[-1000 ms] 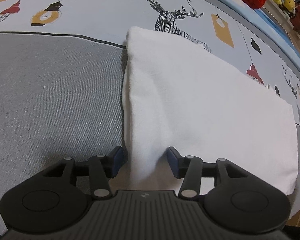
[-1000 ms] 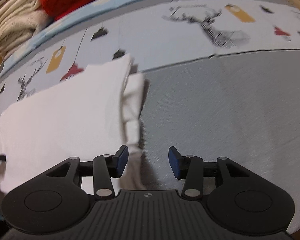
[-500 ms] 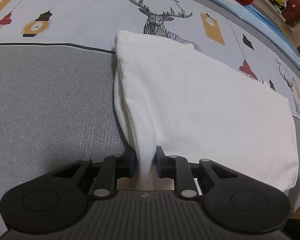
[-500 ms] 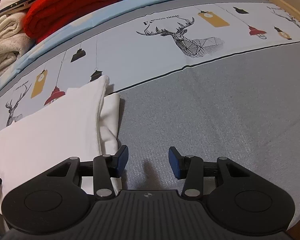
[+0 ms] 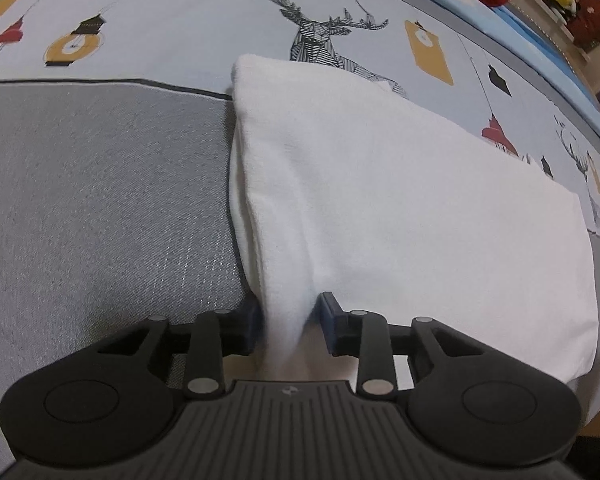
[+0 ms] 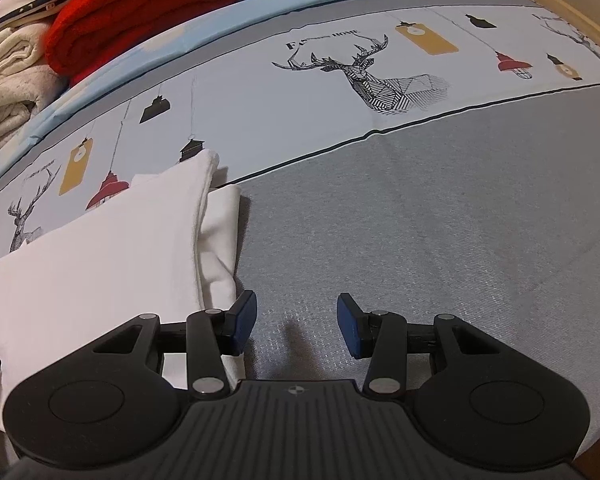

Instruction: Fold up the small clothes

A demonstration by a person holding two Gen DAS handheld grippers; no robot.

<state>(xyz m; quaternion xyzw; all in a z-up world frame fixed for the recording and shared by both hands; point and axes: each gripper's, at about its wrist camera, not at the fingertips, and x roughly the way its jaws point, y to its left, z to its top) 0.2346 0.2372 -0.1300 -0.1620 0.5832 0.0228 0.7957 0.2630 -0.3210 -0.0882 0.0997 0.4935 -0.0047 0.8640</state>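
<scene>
1. On the bed (image 5: 100, 208), a folded white garment (image 5: 400, 208) is lying flat, straddling the grey band and the deer-print band of the cover.
2. The left tongs (image 5: 288, 320) are opening; a raised ridge of the garment's near corner is standing between the pads, the right pad clear of it.
3. The right tongs (image 6: 296, 320) are hanging spread over bare grey cover, just beside the garment's right edge, holding nothing.

Grey bedspread (image 6: 440, 220) with deer print (image 6: 364, 76); red knit (image 6: 140, 8), cream fabrics (image 6: 8, 92) stacked beyond.
</scene>
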